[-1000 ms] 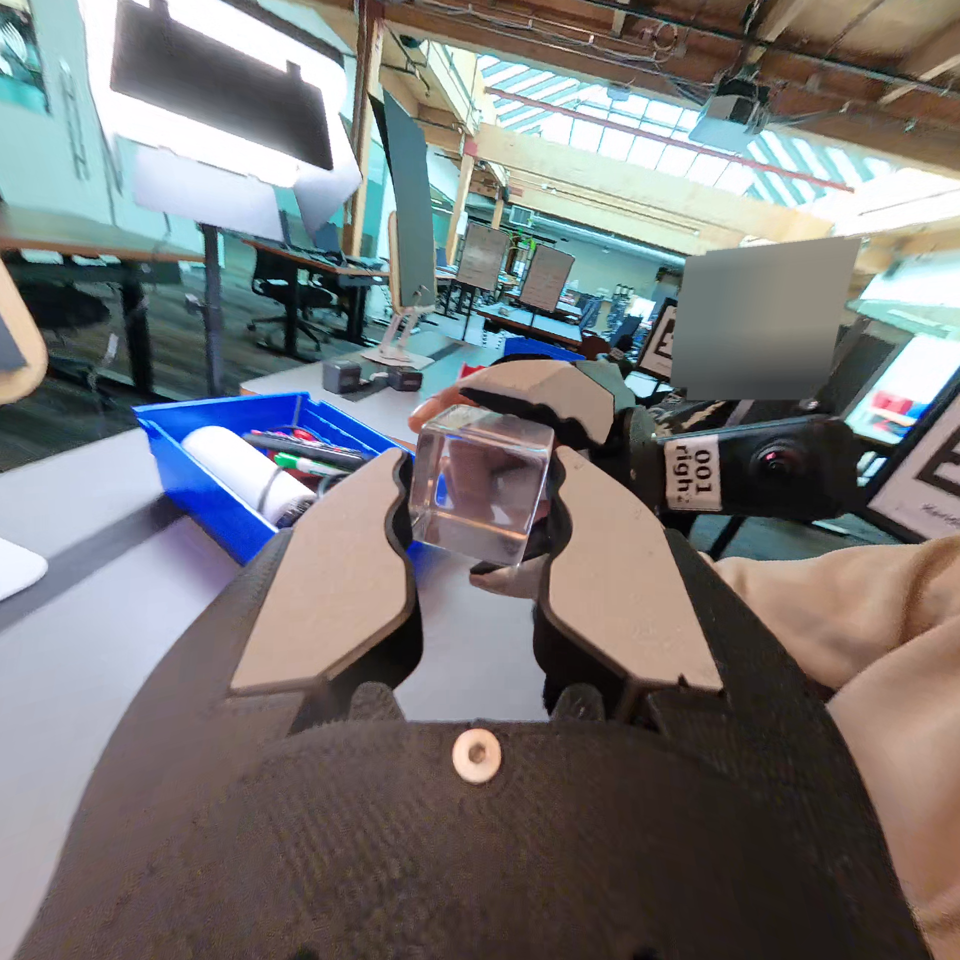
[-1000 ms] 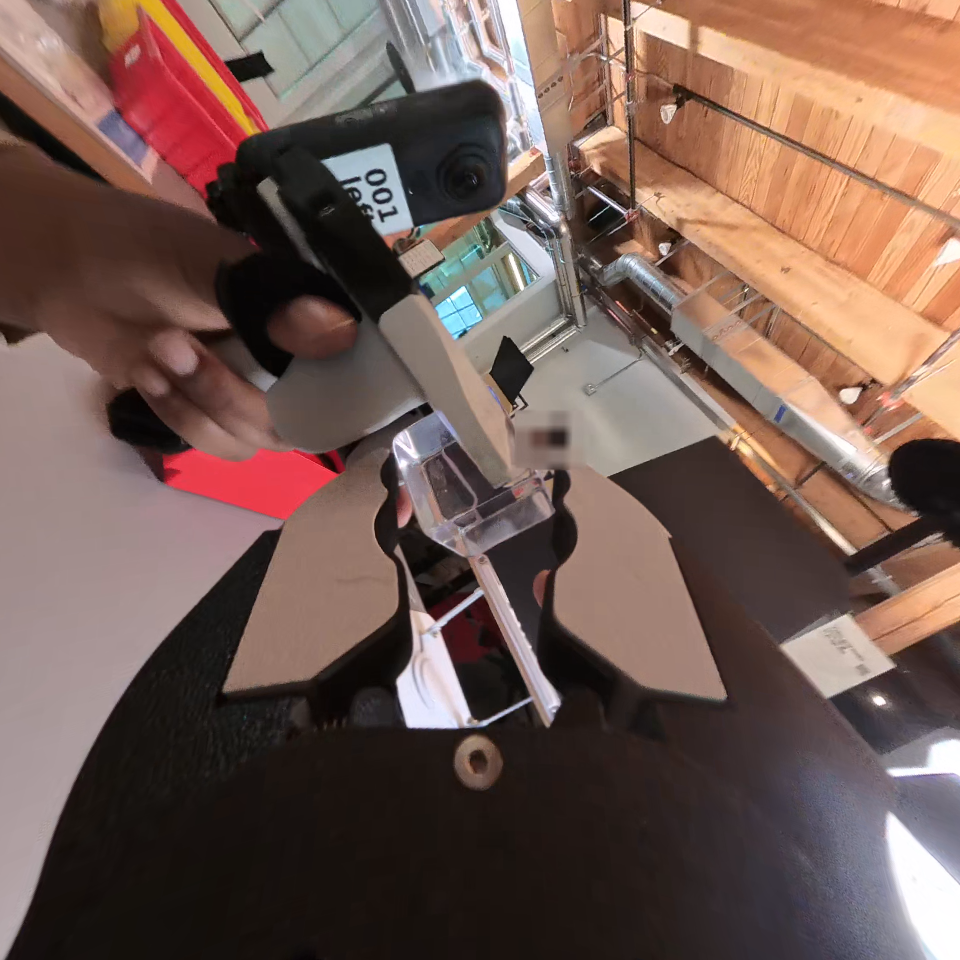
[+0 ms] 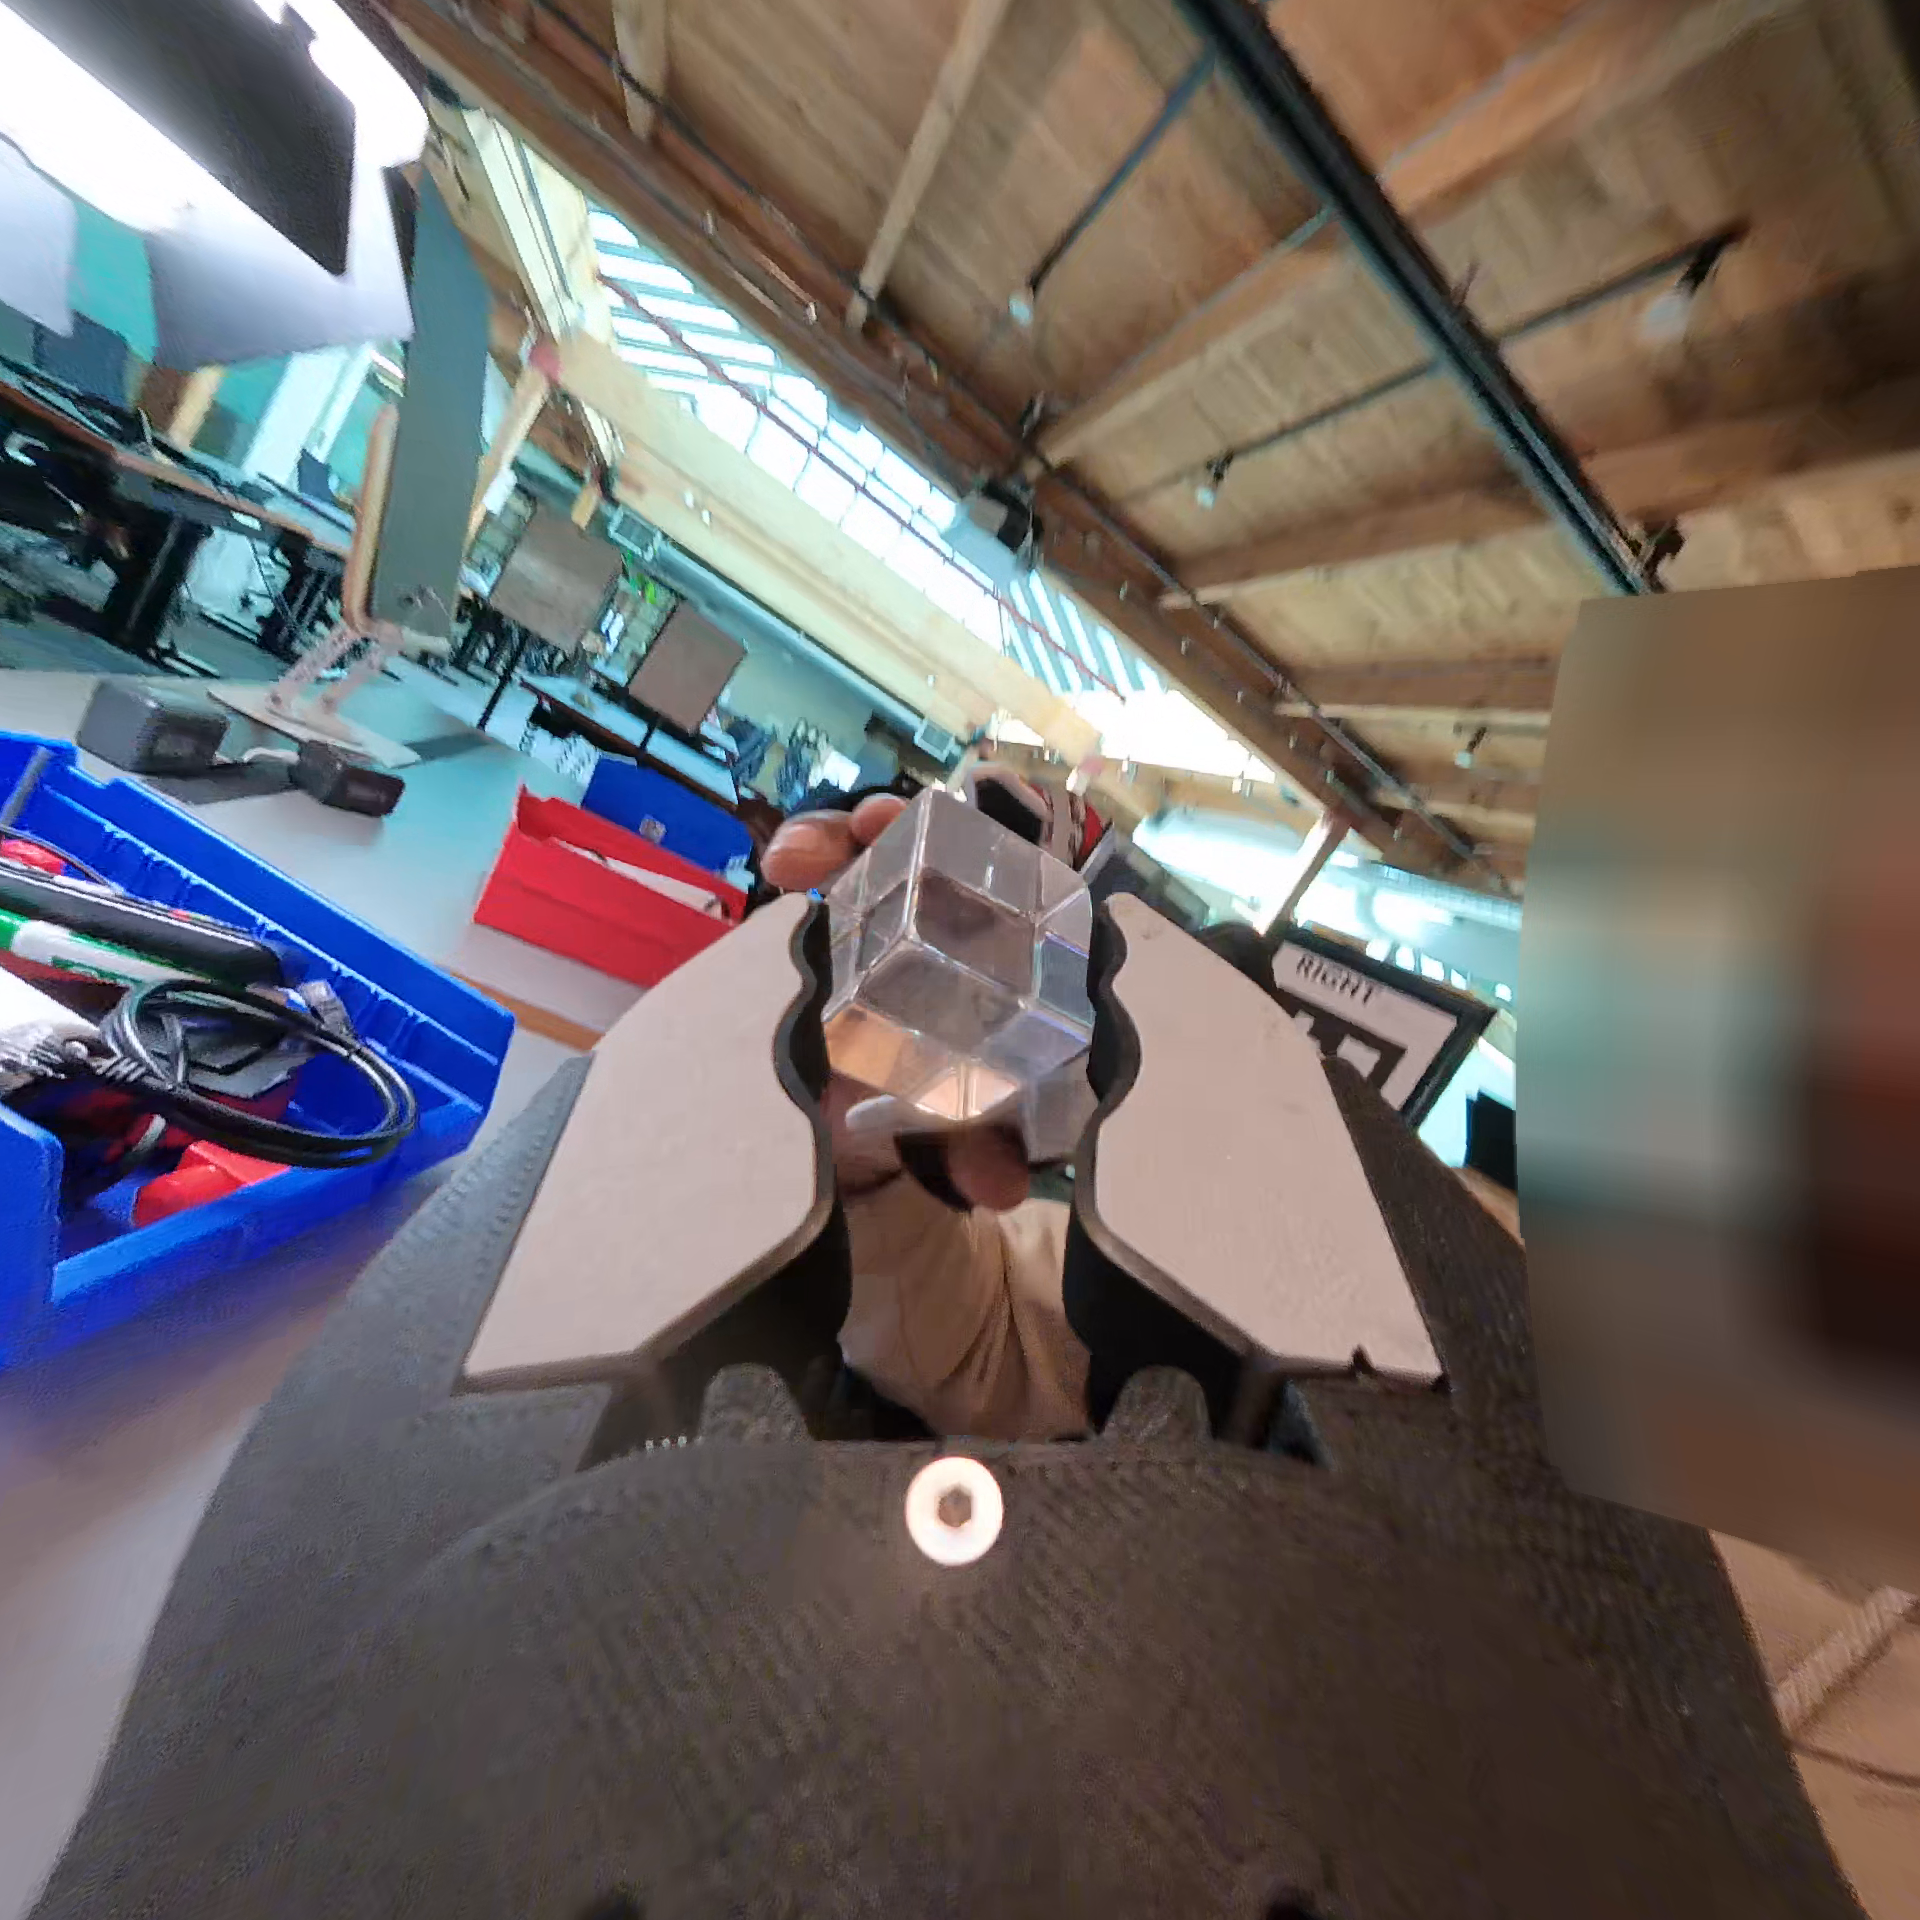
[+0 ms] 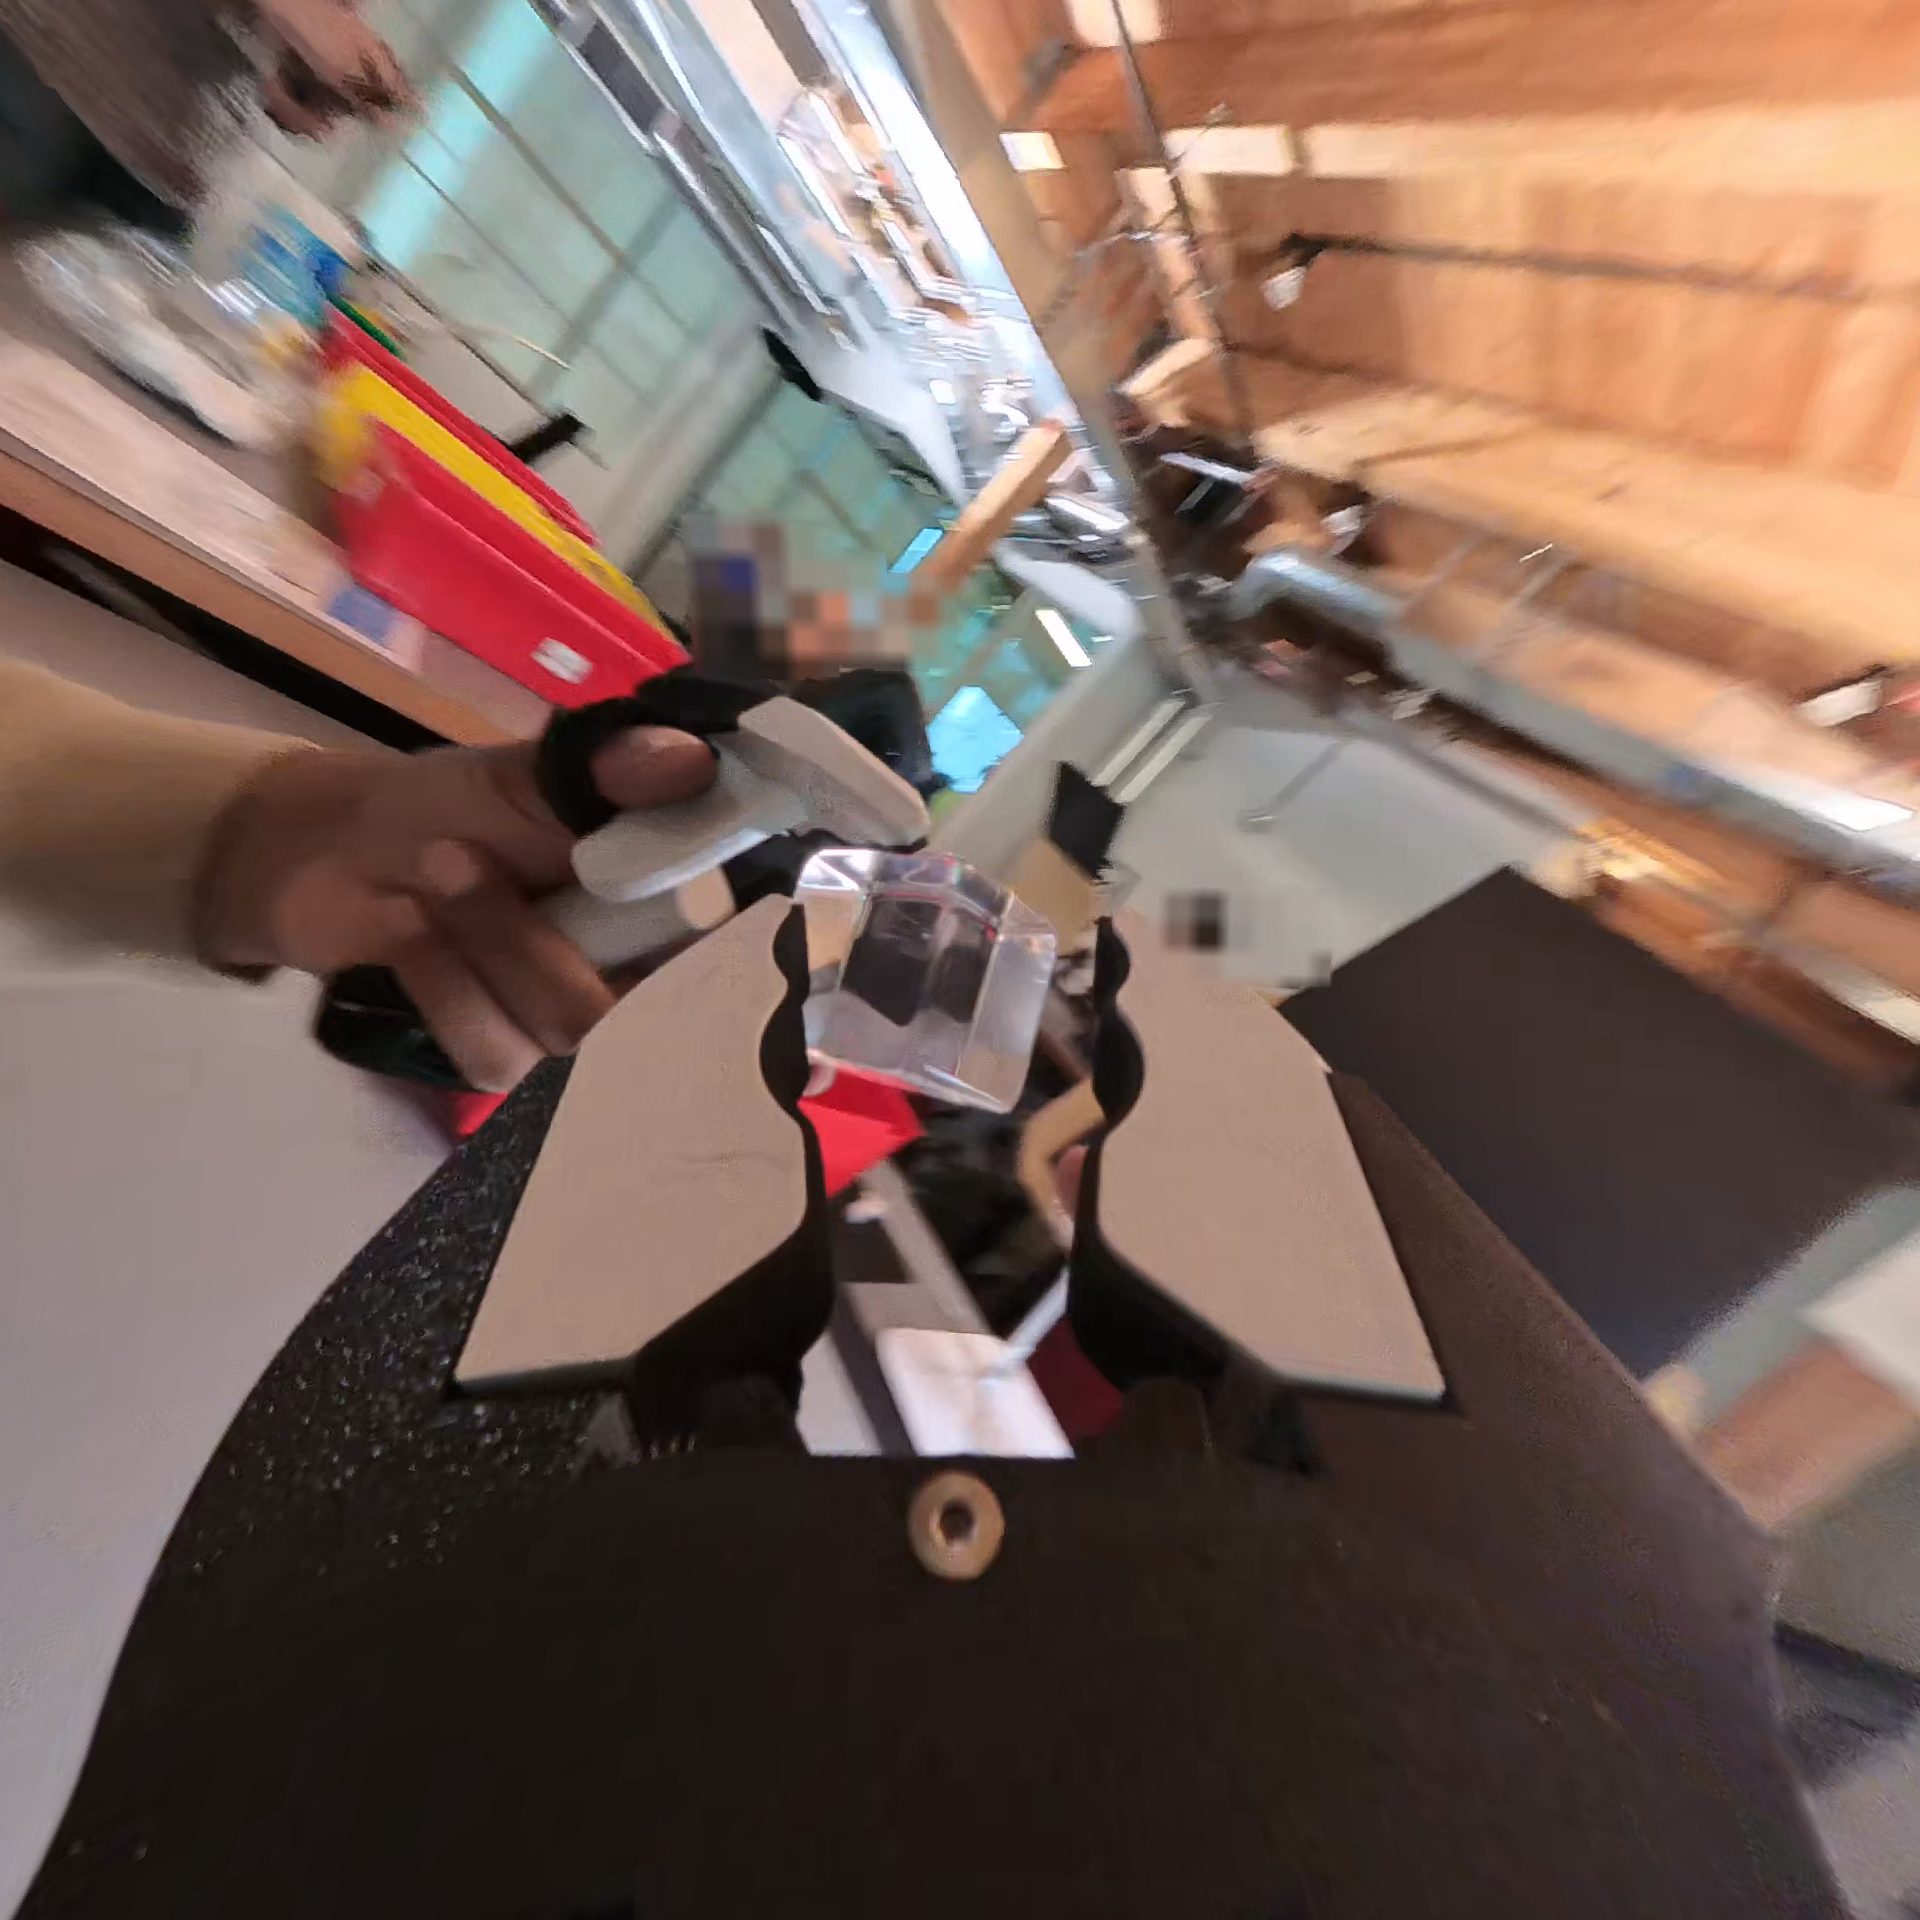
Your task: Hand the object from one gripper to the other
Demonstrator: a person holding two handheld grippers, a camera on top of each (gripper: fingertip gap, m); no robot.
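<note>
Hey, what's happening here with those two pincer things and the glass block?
A person holds a two-finger gripper in each hand and is passing a clear cube from one to the other. The left gripper appears clamped on the cube. The right gripper is open around it, with a gap on one side in its own view, so the handover is not yet done. A blue bin sits nearby.

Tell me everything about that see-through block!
The clear cube looks like glass or plastic, with flat faces and straight edges that bend the room behind it. It is tilted, one corner towards the left wrist camera. It sits at the fingertips of the left gripper and the right gripper; which one really grips it is unclear.
</note>
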